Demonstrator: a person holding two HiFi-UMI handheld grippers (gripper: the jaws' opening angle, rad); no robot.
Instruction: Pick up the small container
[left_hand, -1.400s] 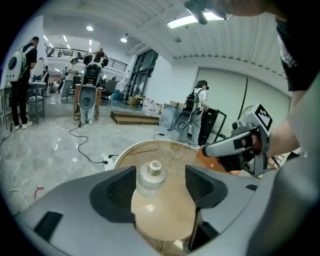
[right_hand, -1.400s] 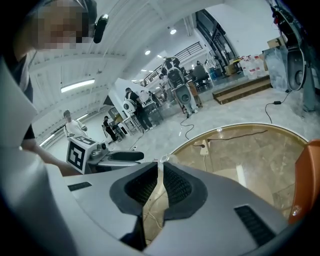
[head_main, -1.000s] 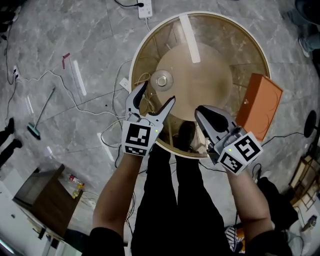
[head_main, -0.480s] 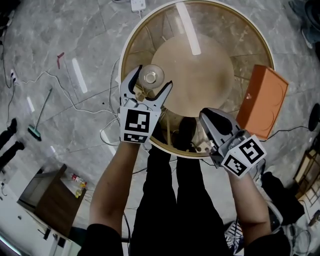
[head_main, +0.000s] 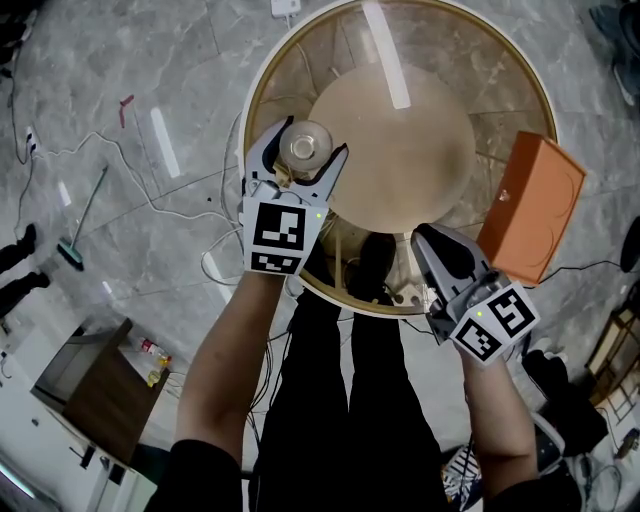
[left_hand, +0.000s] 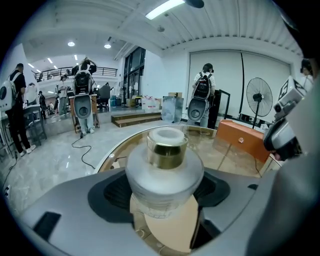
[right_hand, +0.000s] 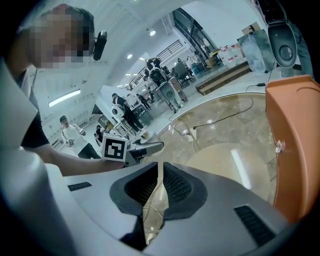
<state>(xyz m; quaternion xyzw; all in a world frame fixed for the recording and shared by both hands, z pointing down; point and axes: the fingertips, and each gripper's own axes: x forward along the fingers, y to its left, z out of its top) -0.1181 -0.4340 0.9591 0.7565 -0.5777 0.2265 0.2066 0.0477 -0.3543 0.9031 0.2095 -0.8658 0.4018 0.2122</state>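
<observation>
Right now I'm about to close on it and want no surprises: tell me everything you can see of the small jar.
The small jar is squat and round, of frosted clear glass, with a gold collar and a pale cap. It stands upright near the left edge of the round glass table. The left tongs flank it; their jaws have just been closing, and the pads are not visibly pressing it yet.

The small container (left_hand: 164, 170) is frosted clear glass with a gold collar and a whitish cap. The left claw (head_main: 312, 140) and the right claw (head_main: 428, 245) are grey with black pads and black-and-white square markers. The box (head_main: 530, 205) is orange; the tabletop (head_main: 500, 90) is tan-rimmed glass.
</observation>
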